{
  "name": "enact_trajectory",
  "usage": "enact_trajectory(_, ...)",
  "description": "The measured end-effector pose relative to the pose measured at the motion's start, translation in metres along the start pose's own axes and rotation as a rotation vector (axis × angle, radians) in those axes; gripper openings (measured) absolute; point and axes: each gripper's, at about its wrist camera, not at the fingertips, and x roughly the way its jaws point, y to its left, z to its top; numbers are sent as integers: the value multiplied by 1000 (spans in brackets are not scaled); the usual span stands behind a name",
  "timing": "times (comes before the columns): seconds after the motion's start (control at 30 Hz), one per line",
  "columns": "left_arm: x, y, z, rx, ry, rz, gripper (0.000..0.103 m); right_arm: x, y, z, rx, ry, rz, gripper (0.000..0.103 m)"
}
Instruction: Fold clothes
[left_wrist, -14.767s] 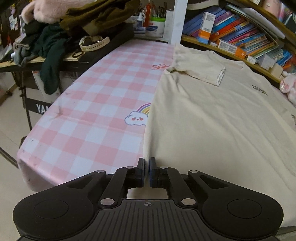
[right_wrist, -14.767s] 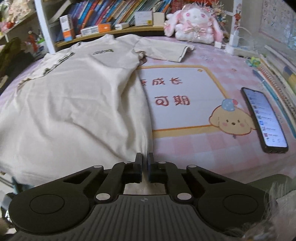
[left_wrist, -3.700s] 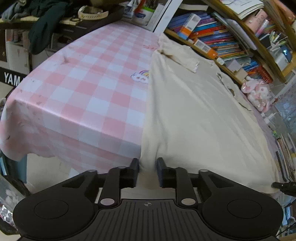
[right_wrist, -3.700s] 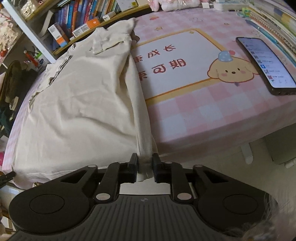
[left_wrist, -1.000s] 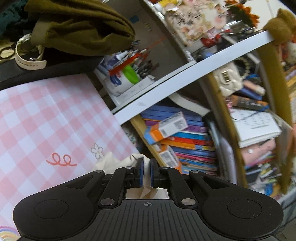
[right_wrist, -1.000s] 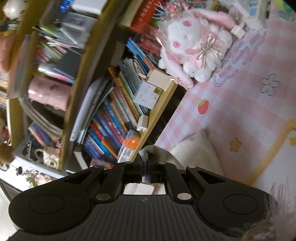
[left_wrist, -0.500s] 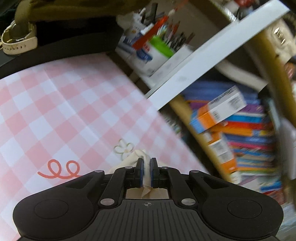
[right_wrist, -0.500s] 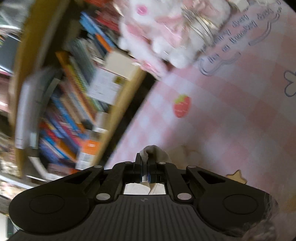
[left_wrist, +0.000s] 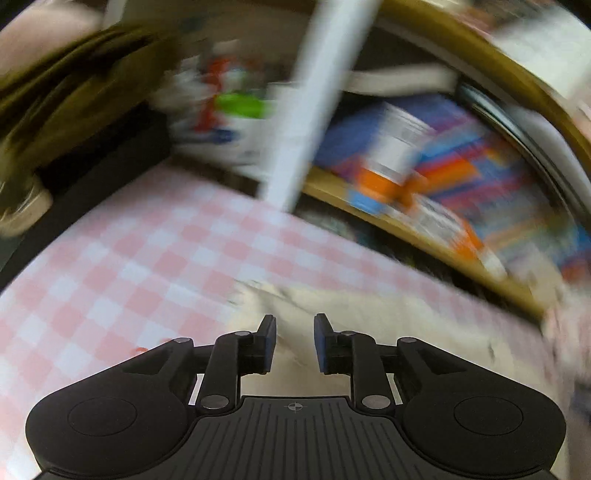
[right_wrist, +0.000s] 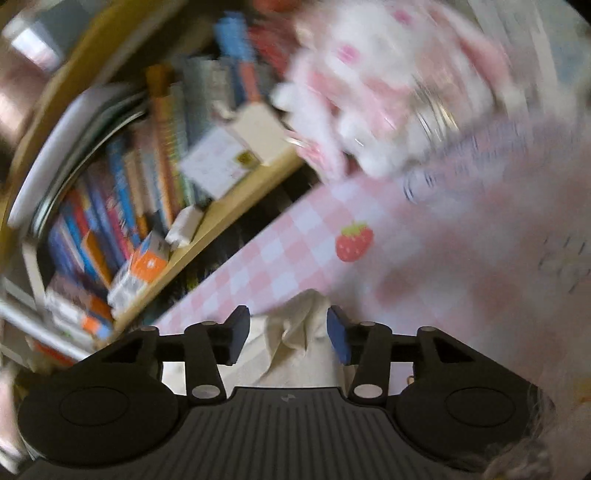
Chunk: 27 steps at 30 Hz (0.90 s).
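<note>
The cream shirt (left_wrist: 388, 325) is laid on the pink checked tablecloth (left_wrist: 122, 269), close to the bookshelf at the table's far edge. In the left wrist view its fabric is spread beneath and ahead of the left gripper (left_wrist: 294, 341), whose jaws are parted with nothing clamped between them. In the right wrist view a bunched peak of the shirt (right_wrist: 299, 325) is seen standing in the wide gap of the right gripper (right_wrist: 288, 334); neither pad is pressed against it. A strawberry print (right_wrist: 354, 242) is seen on the cloth just beyond. Books (right_wrist: 147, 192) are packed on the wooden shelf, and a pink and white plush rabbit (right_wrist: 388, 92) is set beside them. Both views are blurred.
</note>
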Motion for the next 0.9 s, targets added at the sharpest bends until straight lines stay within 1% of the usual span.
enact_trajectory(0.07, 2, -25, -15, 107, 25, -47, 22, -10, 24, -15, -135, -12, -22, 49)
enact_trajectory(0.17, 17, -60, -37, 248, 88, -89, 22, -10, 67, -48, -347, 12, -33, 50)
enact_trajectory(0.2, 23, -70, -41, 283, 105, -106, 21, -9, 80, -60, -416, 24, -32, 50)
enact_trajectory(0.3, 30, -86, -45, 319, 120, -155, 19, 0, 111, -90, -584, 45, -38, 49)
enact_trajectory(0.37, 32, -96, -44, 342, 114, -189, 19, 9, 122, -103, -624, 63, -51, 48)
enact_trajectory(0.43, 39, -105, -44, 374, 124, -202, 19, 17, 126, -112, -634, 84, -63, 46)
enact_trajectory(0.5, 46, -114, -45, 407, 136, -212, 19, 25, 126, -119, -640, 113, -93, 45)
enact_trajectory(0.53, 50, -118, -46, 419, 149, -214, 19, 28, 125, -122, -646, 122, -105, 45)
enact_trajectory(0.6, 60, -125, -47, 440, 187, -224, 19, 28, 124, -127, -668, 112, -106, 45)
enact_trajectory(0.83, 77, -115, 1, 408, 129, -158, 19, 24, 121, -129, -682, 104, -100, 46)
enact_trajectory(0.9, 82, -112, 15, 398, 110, -138, 21, 24, 121, -130, -682, 103, -102, 46)
